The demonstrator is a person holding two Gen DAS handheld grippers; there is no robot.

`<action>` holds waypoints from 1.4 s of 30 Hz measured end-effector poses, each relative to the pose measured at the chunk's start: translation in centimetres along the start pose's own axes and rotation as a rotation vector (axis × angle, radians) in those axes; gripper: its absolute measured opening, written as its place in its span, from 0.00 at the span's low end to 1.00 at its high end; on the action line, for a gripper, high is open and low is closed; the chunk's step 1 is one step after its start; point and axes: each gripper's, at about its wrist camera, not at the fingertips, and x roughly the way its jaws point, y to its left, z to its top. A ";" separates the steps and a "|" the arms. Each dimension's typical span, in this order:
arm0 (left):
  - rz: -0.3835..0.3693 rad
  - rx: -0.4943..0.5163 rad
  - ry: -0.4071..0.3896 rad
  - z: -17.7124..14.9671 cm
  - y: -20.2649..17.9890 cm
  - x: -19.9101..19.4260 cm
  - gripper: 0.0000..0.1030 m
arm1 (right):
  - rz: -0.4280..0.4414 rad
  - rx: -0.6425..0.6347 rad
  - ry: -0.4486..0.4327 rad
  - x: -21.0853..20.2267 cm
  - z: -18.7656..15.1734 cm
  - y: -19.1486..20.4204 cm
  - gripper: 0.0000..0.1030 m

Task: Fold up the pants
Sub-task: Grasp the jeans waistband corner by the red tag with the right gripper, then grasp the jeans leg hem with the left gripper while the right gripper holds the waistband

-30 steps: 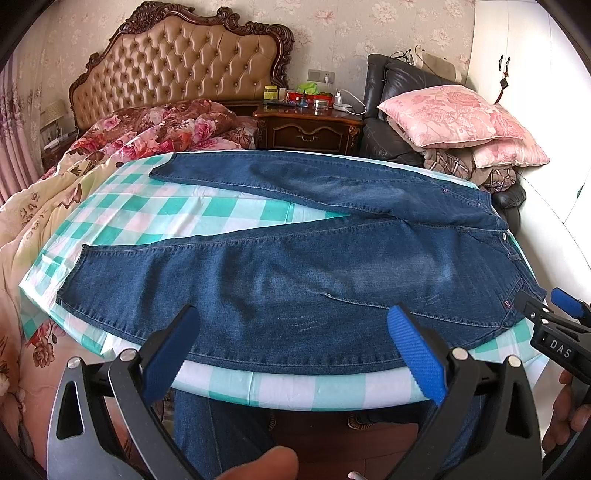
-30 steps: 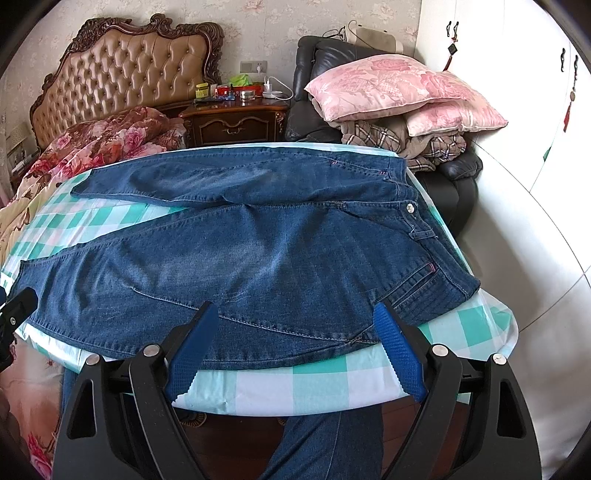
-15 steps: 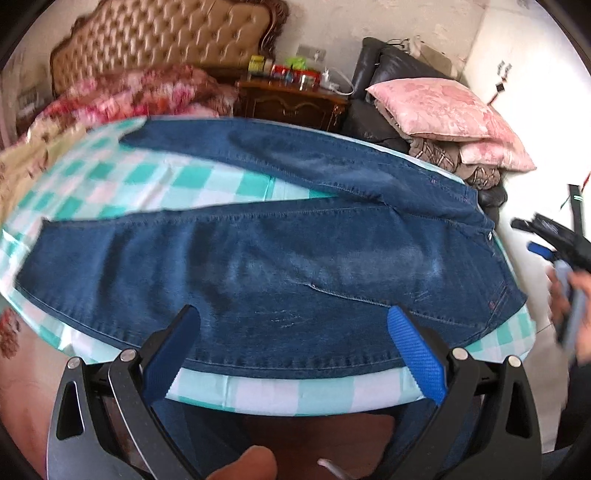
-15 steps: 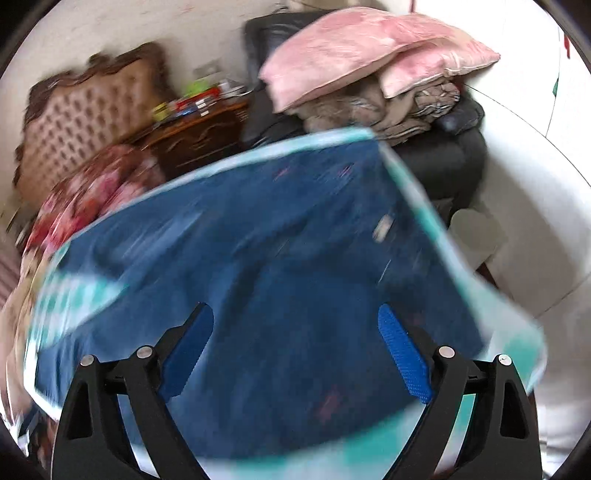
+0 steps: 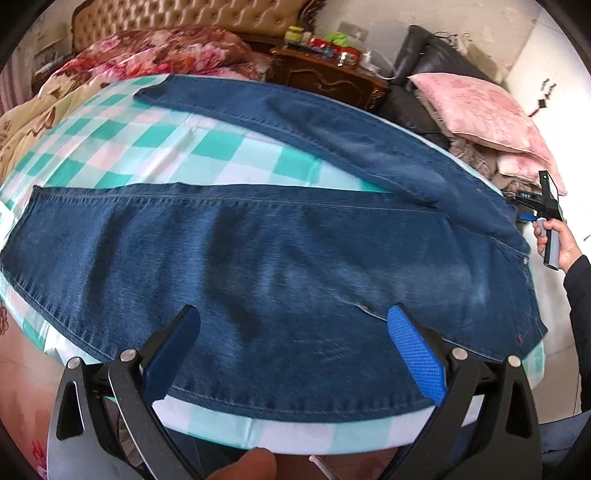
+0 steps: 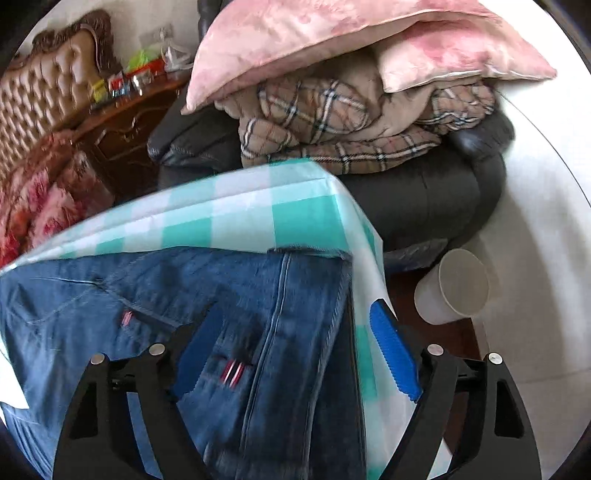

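My jeans (image 5: 280, 266) lie flat on the checked tablecloth (image 5: 192, 155), legs splayed toward nine o'clock. Both tongs gape, holding nothing: my left gripper (image 5: 295, 354) hovers over the near leg, my right gripper (image 6: 291, 354) straddles the waistband (image 6: 314, 332). I should pinch the waistband's far corner squarely, catching both denim layers, before folding.

Home bedroom: tufted headboard (image 5: 192, 14), nightstand (image 5: 325, 79), pillows (image 6: 332, 40).

A green and white checked cloth (image 5: 155, 147) fills the frame's middle. At upper left sits a tufted headboard (image 5: 177, 14) over a flowered quilt (image 5: 155, 51). A dark nightstand (image 5: 325, 79) stands at top centre. Pink pillows (image 6: 332, 40) top a plaid blanket (image 6: 332, 129) on a black armchair (image 6: 424, 199). A paper cup (image 6: 452, 288) lies at right.
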 end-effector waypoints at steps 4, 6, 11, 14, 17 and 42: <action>0.019 -0.015 0.015 0.4 0.7 1.0 0.98 | -0.013 -0.009 0.018 1.5 0.7 0.0 0.34; 0.017 -0.021 0.026 0.5 0.9 1.5 0.98 | 0.019 -0.001 0.019 2.2 1.5 -0.2 0.17; 0.007 -0.031 0.028 0.8 1.1 1.9 0.98 | 0.037 0.022 -0.112 -1.3 1.6 0.4 0.08; 0.000 -0.045 0.013 1.2 1.6 1.5 0.98 | 0.105 0.017 -0.224 -6.5 0.2 1.2 0.08; -0.009 -0.061 -0.007 1.5 2.1 0.7 0.98 | 0.207 -0.015 -0.321 -12.8 -2.4 2.2 0.07; -0.433 -0.334 -0.081 15.5 11.7 4.6 0.59 | 0.566 0.156 -0.157 -19.1 -28.4 1.6 0.07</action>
